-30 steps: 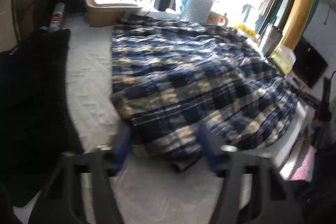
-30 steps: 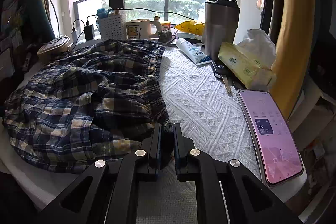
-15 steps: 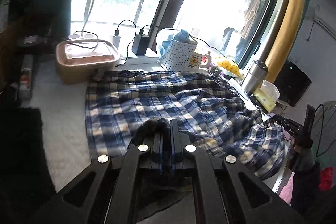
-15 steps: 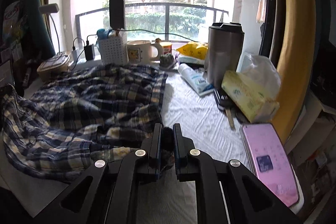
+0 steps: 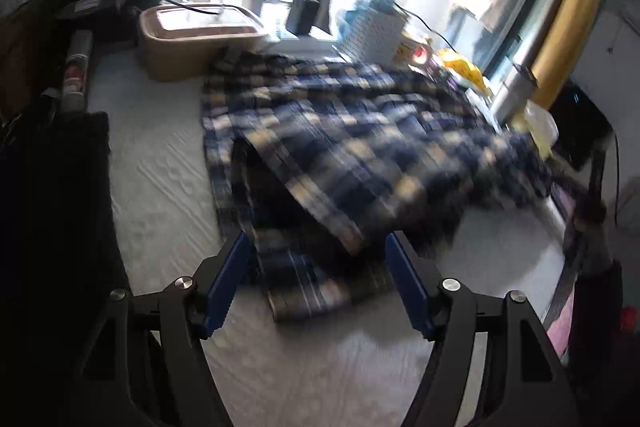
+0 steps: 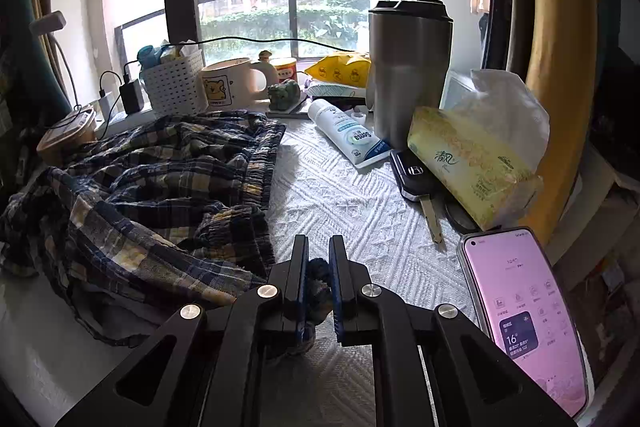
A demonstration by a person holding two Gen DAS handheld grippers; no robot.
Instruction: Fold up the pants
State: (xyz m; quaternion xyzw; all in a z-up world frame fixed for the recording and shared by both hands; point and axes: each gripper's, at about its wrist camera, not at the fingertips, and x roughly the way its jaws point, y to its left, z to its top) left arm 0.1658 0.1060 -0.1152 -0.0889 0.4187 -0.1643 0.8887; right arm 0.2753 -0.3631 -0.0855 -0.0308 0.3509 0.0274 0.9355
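left gripper [image 5: 318, 269] spread wide, holding nothing, just before the near hem of the plaid pants [image 5: 352, 151], which lie across the middle of the white bedspread [image 5: 160, 179]. right gripper [image 6: 318, 269] clenched on a bunched pants edge; phone [image 6: 524, 311] at the right edge.
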